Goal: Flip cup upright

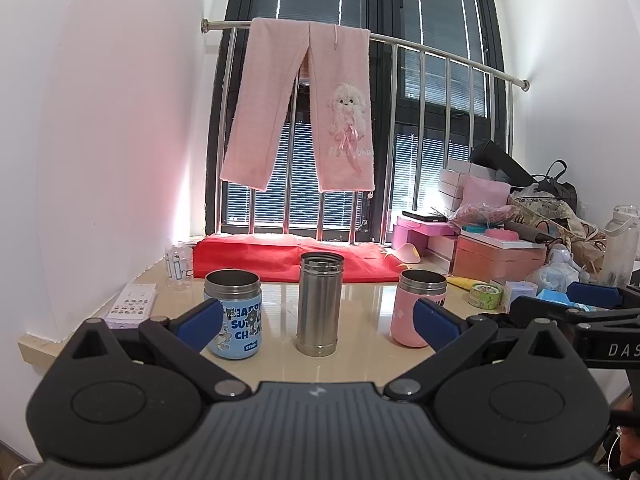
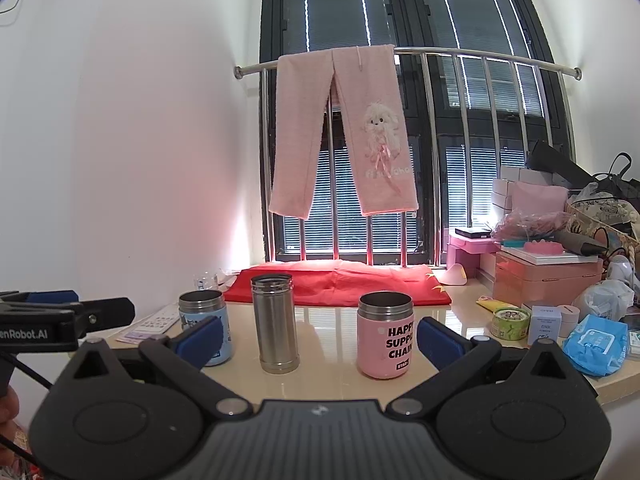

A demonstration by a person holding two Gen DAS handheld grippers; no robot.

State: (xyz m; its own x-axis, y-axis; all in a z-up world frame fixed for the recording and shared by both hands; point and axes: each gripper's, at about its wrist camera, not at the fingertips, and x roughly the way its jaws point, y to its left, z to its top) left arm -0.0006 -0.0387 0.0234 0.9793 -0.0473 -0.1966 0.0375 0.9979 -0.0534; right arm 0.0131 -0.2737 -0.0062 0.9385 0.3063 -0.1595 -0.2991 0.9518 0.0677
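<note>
While both grippers hang back from the counter's near edge, all three cups stand upright in a loose row, mouths up. The blue cup [image 1: 234, 314] is on the left, the plain steel cup [image 1: 319, 304] in the middle and the pink cup [image 1: 418, 307] on the right, each well apart from its neighbour with bare beige counter [image 1: 360, 360] between and in front of them.

The left gripper [image 1: 318, 326] has its jaws spread wide and holds nothing; the steel cup sits framed between its blue pads, and the blue and pink cups show just behind each pad. The right gripper [image 2: 320, 338] is likewise spread wide and empty, with the steel cup [image 2: 276, 324] and pink cup [image 2: 385, 336] seen between its pads and the blue cup [image 2: 204, 322] partly hidden behind the left pad.

Behind the row lies a red cloth [image 2: 340, 282] against the window railing [image 1: 440, 52], where pink trousers [image 1: 304, 108] hang. To the right, boxes [image 2: 544, 278], a small tin [image 2: 510, 322] and a blue wipes pack [image 2: 596, 344] crowd that end of the counter. At the left end, near the wall, a sticker sheet [image 1: 132, 304] lies flat and a clear glass [image 1: 178, 266] stands behind it.
</note>
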